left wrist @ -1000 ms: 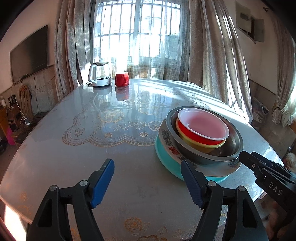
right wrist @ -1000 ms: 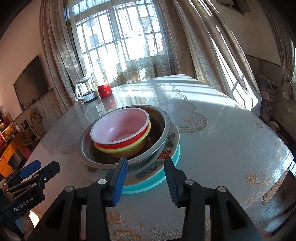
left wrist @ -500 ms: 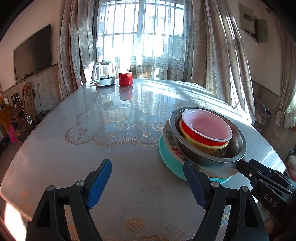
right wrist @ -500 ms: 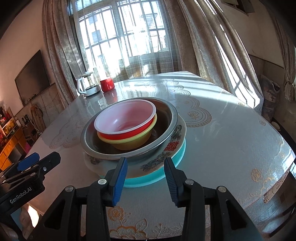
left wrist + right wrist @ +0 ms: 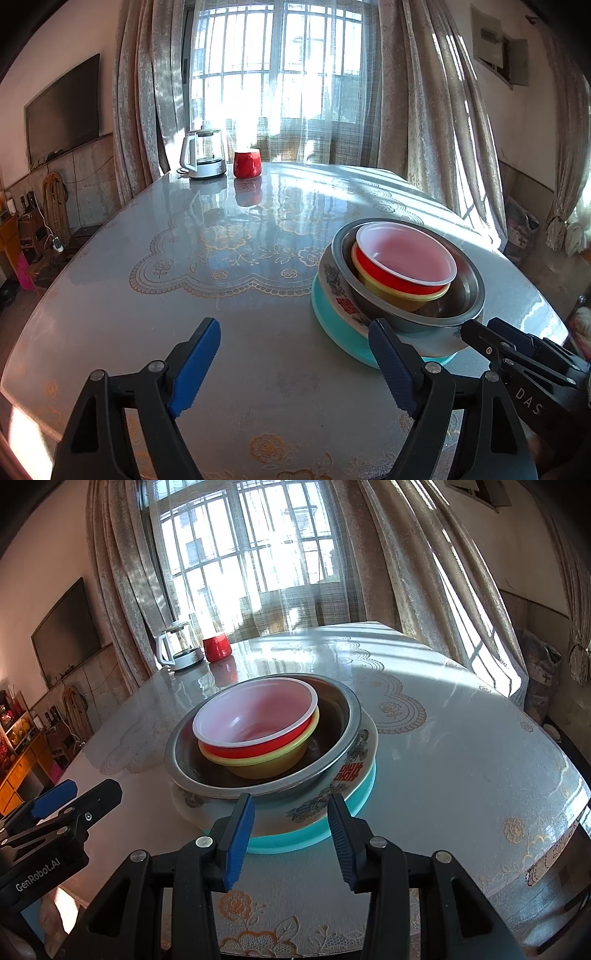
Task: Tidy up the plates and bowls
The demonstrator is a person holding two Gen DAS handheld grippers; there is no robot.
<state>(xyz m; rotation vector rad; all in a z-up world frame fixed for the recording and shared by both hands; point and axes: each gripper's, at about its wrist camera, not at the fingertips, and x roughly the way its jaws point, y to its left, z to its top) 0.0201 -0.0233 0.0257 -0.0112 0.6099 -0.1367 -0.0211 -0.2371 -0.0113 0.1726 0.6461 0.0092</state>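
The left gripper [image 5: 293, 365] is hanging over the near part of the table [image 5: 229, 350], angled downward toward the cloth, its black arms spreading from the bottom of its own view. Its jaws are opening and are standing wide, with only bare tabletop between the blue pads [image 5: 195, 365]. Its right pad is sitting just in front of the stack's near left edge, but whether it is touching is not clear.

The right gripper [image 5: 291, 843] is also tilting downward, pointing straight at the stack from the near side. Its jaws are standing partly apart, gripping nothing; between them the patterned plate's rim is showing, apart from the pads. Each gripper is showing at the edge of the other's view, the two flanking the stack.

The stack is sitting on the table's near right part: a teal plate [image 5: 354, 797] at the bottom, a patterned plate [image 5: 351, 771] on it, a steel bowl [image 5: 343, 720] on that, and inside it a yellow bowl [image 5: 266, 766] holding a red bowl [image 5: 255, 720] with a white inside.

At the far end, by the window, a kettle [image 5: 202, 157] and a red cup [image 5: 246, 164] are standing just beside each other, well apart from the stack.
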